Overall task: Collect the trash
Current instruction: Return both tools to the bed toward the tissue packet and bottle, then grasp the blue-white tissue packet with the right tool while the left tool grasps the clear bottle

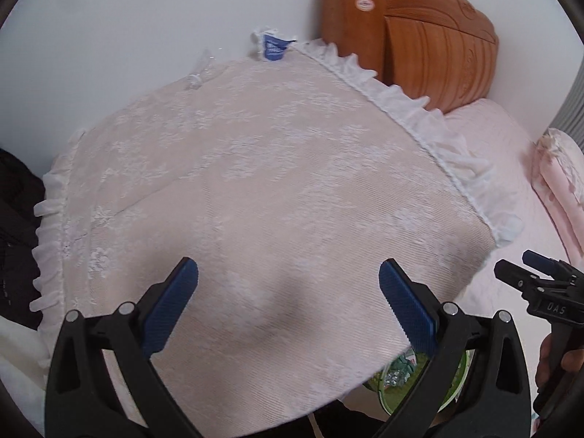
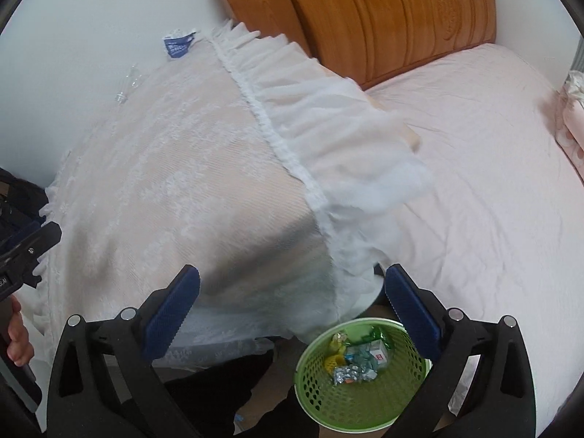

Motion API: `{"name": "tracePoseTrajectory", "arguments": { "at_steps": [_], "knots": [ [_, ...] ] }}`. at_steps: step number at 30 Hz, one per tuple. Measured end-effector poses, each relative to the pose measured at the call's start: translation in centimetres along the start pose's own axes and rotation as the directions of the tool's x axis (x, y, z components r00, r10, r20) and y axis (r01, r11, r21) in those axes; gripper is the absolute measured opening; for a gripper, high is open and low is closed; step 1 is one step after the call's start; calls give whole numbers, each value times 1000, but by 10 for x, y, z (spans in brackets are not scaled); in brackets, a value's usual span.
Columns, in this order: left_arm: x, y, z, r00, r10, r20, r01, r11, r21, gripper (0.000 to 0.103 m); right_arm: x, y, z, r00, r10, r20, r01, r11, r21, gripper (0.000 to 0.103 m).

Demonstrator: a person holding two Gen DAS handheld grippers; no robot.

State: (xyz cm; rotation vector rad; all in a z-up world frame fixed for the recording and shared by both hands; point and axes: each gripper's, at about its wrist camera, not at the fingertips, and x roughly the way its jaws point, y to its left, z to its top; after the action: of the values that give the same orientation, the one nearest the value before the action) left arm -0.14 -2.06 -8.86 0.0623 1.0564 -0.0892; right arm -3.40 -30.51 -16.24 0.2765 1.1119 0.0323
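A blue and white wrapper (image 1: 273,46) (image 2: 177,45) lies at the far edge of a table under a lace cloth (image 1: 255,189) (image 2: 164,182). Beside it is a crumpled clear plastic piece (image 1: 202,69) (image 2: 129,84). A green mesh basket (image 2: 328,401) (image 1: 392,399) stands on the floor by the table's near corner and holds foil and several wrappers. My left gripper (image 1: 288,262) hangs open over the cloth with nothing between its fingers. My right gripper (image 2: 292,270) is open and empty above the table corner and the basket.
A bed with a pink sheet (image 2: 474,182) and a wooden headboard (image 2: 383,18) (image 1: 419,43) fills the right side. A folded pink quilt (image 1: 558,182) lies on it. Dark cloth (image 2: 219,394) sits on the floor under the table. White wall stands behind.
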Motion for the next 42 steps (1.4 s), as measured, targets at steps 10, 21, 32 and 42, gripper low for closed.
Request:
{"name": "tracePoseTrajectory", "arguments": {
  "at_steps": [10, 21, 32, 42],
  "knots": [
    [60, 122, 70, 1000, 5, 10, -5, 997, -71, 95, 62, 133, 117, 999, -20, 36, 25, 988, -151, 101],
    [108, 179, 130, 999, -32, 27, 34, 997, -74, 95, 186, 234, 292, 990, -28, 138, 54, 981, -188, 101],
    [124, 188, 156, 998, -46, 45, 49, 997, -57, 95, 262, 266, 383, 980, -111, 162, 133, 982, -132, 96],
    [156, 183, 208, 997, -59, 58, 59, 998, -4, 95, 228, 254, 370, 991, -19, 133, 34, 993, -112, 38]
  ]
}}
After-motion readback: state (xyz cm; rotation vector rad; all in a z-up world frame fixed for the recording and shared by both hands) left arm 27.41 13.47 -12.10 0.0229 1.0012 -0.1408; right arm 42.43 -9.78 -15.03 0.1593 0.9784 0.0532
